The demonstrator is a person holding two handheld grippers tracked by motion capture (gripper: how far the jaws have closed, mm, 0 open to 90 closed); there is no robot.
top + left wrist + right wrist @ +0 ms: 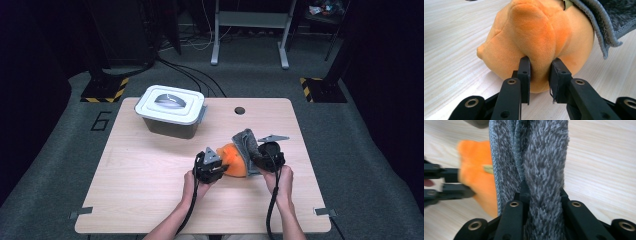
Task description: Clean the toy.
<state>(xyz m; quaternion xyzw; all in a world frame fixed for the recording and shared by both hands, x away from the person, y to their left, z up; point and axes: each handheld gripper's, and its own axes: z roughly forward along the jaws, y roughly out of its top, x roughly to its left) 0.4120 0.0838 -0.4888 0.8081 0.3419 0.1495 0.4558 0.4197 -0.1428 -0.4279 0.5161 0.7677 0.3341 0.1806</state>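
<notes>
An orange plush toy lies on the wooden table, near the middle right. A grey fuzzy cloth drapes over its right side. My left gripper is shut on a fold of the orange plush toy; the black pads pinch the fabric between them. My right gripper is shut on the grey cloth, which rises bunched between its jaws. In the right gripper view the orange plush toy and the left gripper sit at the left.
A grey box with a white lid stands at the back left of the table. A small round hole lies in the tabletop near the far edge. A metal frame stands on the carpet beyond.
</notes>
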